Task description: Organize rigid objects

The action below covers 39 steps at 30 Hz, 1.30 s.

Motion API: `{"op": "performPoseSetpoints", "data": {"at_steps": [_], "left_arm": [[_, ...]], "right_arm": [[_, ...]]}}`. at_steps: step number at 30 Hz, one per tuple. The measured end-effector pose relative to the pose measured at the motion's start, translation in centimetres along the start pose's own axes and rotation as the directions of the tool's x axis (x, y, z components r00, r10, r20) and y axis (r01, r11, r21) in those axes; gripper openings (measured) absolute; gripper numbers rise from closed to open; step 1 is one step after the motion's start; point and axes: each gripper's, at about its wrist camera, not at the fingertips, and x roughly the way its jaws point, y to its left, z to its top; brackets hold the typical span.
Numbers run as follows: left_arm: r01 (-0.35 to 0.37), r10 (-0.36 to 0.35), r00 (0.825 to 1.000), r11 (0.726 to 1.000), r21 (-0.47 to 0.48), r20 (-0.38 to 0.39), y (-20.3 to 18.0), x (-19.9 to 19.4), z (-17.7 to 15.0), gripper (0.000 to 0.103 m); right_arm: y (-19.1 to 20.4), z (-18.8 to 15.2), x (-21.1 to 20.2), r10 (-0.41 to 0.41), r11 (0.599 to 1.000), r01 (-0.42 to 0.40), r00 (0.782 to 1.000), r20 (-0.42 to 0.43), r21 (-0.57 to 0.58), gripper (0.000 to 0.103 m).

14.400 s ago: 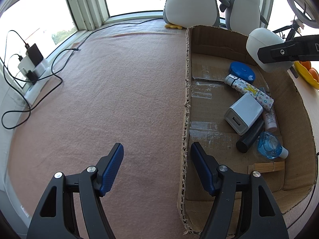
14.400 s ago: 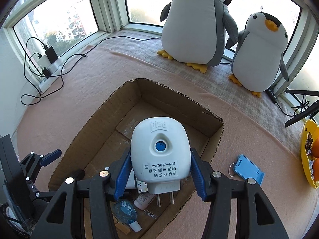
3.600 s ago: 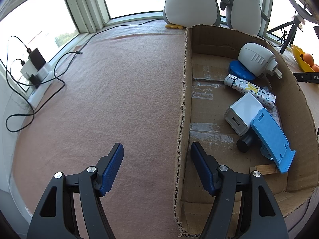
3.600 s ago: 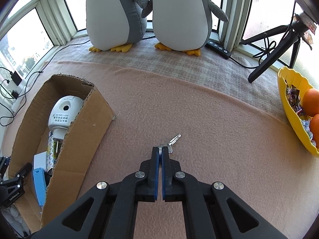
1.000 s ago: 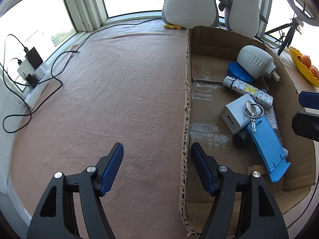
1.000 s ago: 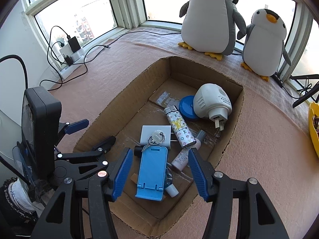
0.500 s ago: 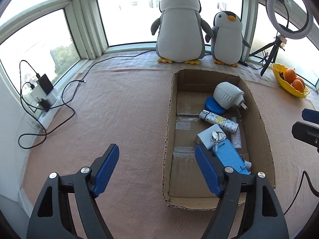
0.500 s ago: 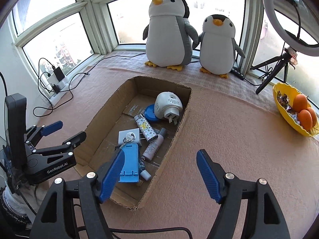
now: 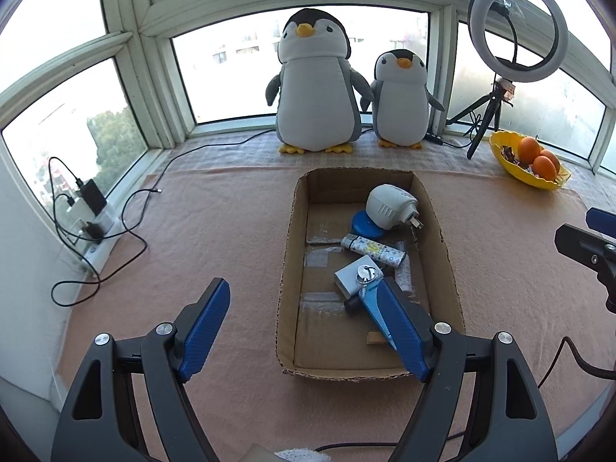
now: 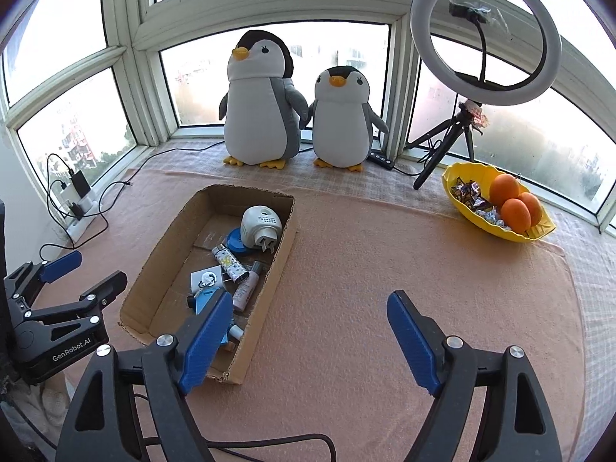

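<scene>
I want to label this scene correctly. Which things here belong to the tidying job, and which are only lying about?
Job: cardboard box; inside it white plug-in device, patterned lighter, white charger, keys, blue phone stand.

Lying about: two plush penguins, ring light, yellow fruit bowl, power strip.

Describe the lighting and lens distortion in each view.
Left wrist view: strong backlight through the windows washes out the outdoors; fisheye bends the frames; cardboard box evenly lit. Right wrist view: same bright panes, ring light curved near the edge, corners vignetted dark.
</scene>
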Motion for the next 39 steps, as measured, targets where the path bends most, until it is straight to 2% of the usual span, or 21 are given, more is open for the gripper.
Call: {"op": "performPoseSetpoints", "data": {"at_steps": [10, 39], "left_arm": [[0.008, -0.008, 1.000, 1.000, 0.010, 0.024, -0.5, -1.3, 0.1, 0.081], [0.013, -0.013, 1.000, 1.000, 0.003, 0.017, -0.7, -1.3, 0.1, 0.081]], "right_arm": [[-0.2, -0.6, -1.2, -0.039, 0.999, 0.038, 0.999, 0.020, 0.009, 0.081], [0.1, -0.6, -0.6, -0.027, 1.000, 0.027, 1.000, -0.001, 0.004, 0.081]]}}
